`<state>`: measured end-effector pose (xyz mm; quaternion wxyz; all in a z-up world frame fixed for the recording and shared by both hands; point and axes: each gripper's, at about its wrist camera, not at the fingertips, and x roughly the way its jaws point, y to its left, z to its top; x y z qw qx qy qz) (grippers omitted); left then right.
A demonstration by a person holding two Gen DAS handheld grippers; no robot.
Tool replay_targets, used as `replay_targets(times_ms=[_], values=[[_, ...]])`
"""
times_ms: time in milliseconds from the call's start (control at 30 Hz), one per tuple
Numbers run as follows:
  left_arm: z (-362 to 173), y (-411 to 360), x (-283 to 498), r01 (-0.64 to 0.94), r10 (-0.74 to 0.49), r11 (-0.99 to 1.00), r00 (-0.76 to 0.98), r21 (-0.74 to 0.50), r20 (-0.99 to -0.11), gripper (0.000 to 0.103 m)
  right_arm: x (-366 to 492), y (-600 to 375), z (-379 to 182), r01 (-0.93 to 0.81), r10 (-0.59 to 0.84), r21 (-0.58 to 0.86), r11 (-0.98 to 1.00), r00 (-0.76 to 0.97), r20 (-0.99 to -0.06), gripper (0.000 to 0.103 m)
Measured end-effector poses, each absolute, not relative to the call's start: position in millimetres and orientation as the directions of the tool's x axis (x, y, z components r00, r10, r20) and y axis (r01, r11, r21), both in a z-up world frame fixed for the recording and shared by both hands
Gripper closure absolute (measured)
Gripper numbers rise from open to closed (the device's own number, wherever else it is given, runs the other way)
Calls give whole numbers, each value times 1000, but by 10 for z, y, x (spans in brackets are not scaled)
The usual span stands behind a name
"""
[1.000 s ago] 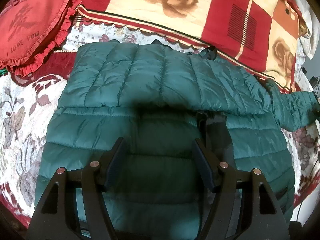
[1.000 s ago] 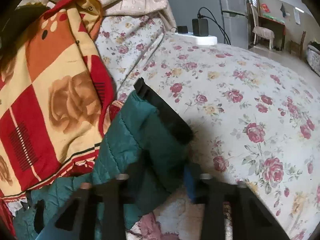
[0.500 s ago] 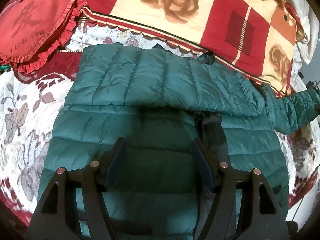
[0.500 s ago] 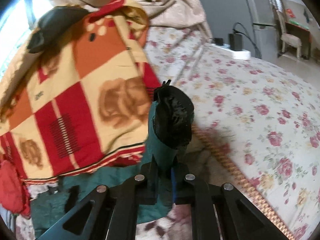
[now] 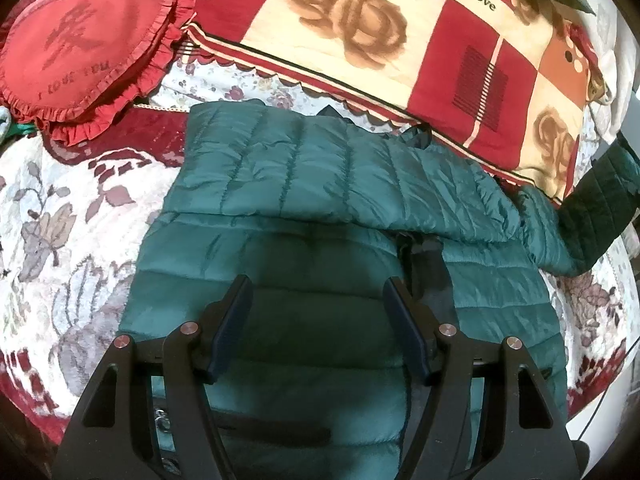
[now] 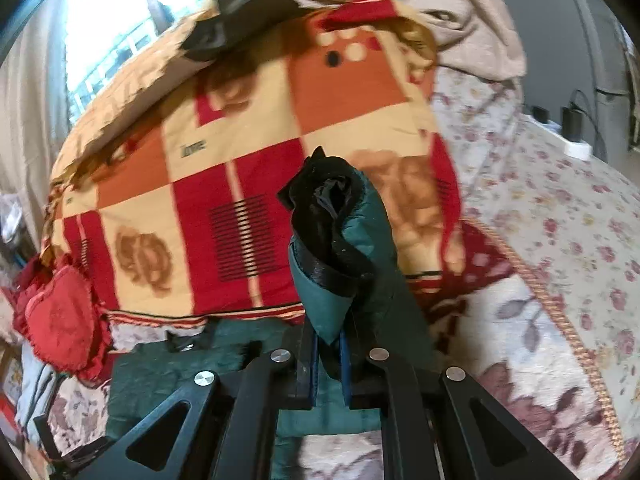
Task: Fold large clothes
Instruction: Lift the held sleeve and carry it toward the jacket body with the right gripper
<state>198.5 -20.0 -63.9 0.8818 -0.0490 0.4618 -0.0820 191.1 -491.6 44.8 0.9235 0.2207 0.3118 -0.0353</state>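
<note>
The right claw (image 6: 327, 344) is clamped tight on the black-cuffed sleeve (image 6: 340, 240) of the green puffer jacket (image 5: 320, 264), the cuff standing up above the pads. The left claw (image 5: 318, 324) hangs half open over the jacket's body, gripping nothing. The jacket lies flat on the bed (image 5: 60, 208), 1 sleeve folded across its chest, its length running toward the patterned quilt (image 5: 400, 40). Only the right view shows the window (image 6: 104, 32); only the left shows the jacket's whole body.
</note>
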Motion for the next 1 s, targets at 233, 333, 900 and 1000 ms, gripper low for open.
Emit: replay_targets(times_ms=[233,333,900,1000], values=[[-592,-82,1967,87,-191,981,565,-173,-802,35,2052,-4437,595,118,149,388,914,791,-593,95],[-572,-26,1961,80,-193,980,568,-180,-800,35,2116,-4209,648,80,180,384,920,784,-594,95],[-548,416,2014,10,-192,974,574,-227,-796,35,2667,-2389,175,-154,441,455,877,635,-635,95],[-556,493,2038,-4,-192,971,574,-237,-796,35,2733,-2106,15,-177,470,465,867,597,-650,95]])
